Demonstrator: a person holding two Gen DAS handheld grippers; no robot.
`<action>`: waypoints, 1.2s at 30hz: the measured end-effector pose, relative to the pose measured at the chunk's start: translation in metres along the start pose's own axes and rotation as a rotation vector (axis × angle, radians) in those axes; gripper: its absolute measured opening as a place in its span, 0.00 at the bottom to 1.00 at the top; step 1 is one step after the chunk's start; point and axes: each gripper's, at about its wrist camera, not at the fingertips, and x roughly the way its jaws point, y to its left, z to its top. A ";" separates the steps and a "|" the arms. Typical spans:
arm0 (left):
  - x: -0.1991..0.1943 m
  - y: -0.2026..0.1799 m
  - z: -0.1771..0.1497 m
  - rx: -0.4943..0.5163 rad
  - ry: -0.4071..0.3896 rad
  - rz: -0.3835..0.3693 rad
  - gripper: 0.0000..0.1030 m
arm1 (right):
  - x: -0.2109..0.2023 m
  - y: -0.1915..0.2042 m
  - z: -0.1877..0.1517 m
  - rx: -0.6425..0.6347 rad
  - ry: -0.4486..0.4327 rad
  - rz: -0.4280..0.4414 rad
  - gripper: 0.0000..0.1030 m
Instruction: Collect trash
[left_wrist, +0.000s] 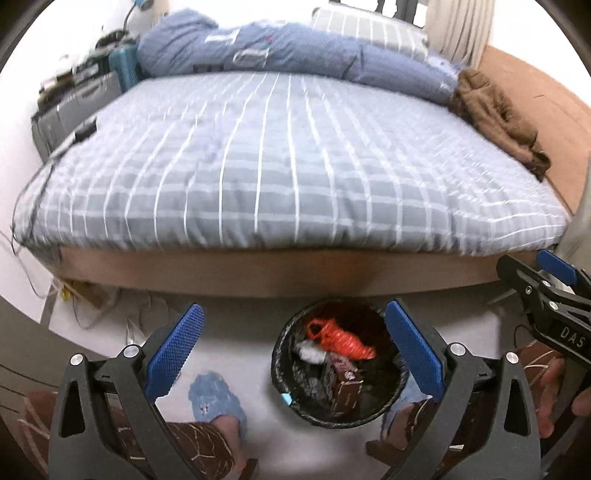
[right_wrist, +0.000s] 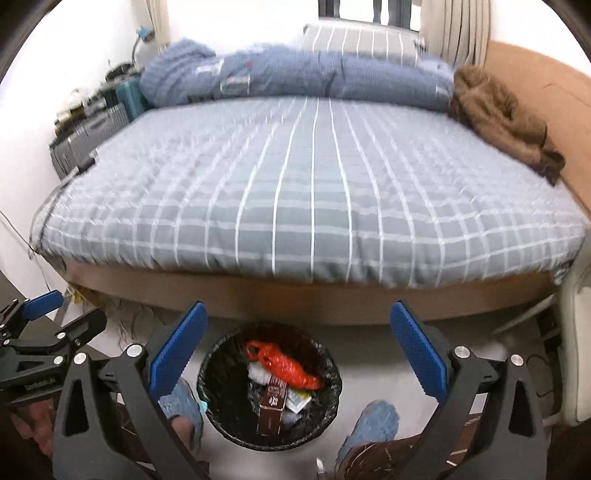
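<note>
Sitting on the pale floor just in front of the bed frame, between the two slippered feet: the trash bin (right_wrist: 269, 387), round, lined with a black bag, already holding an orange plastic bag (right_wrist: 282, 363), a brown carton (right_wrist: 272, 404) and some crumpled white scraps. Hanging above it, the right gripper (right_wrist: 295, 354), blue pads spread wide, nothing between them. Beside it, the left gripper (left_wrist: 291, 349), equally spread and empty, with the bin under its right finger. No loose trash visible on the checked bedspread (right_wrist: 295, 192) or on the floor strip in view; at the far right of the bed, only a brown garment (right_wrist: 502, 118), likely not rubbish.

Probably the liner next. Best done by lowering each gripper to opposite sides of the rim, pinching only the black film rather than the bin wall, then drawing the edges together before lifting straight up. Worth watching: thin film slipping or tearing, the carton tipping out.
</note>
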 end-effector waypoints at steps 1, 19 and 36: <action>-0.008 -0.001 0.003 0.000 -0.013 -0.001 0.94 | -0.009 -0.002 0.003 0.003 -0.011 0.002 0.93; -0.080 -0.020 0.009 0.010 -0.098 -0.009 0.94 | -0.085 -0.016 0.004 0.019 -0.102 -0.065 0.93; -0.072 -0.014 0.009 0.007 -0.085 -0.002 0.94 | -0.076 -0.009 0.005 0.011 -0.087 -0.065 0.93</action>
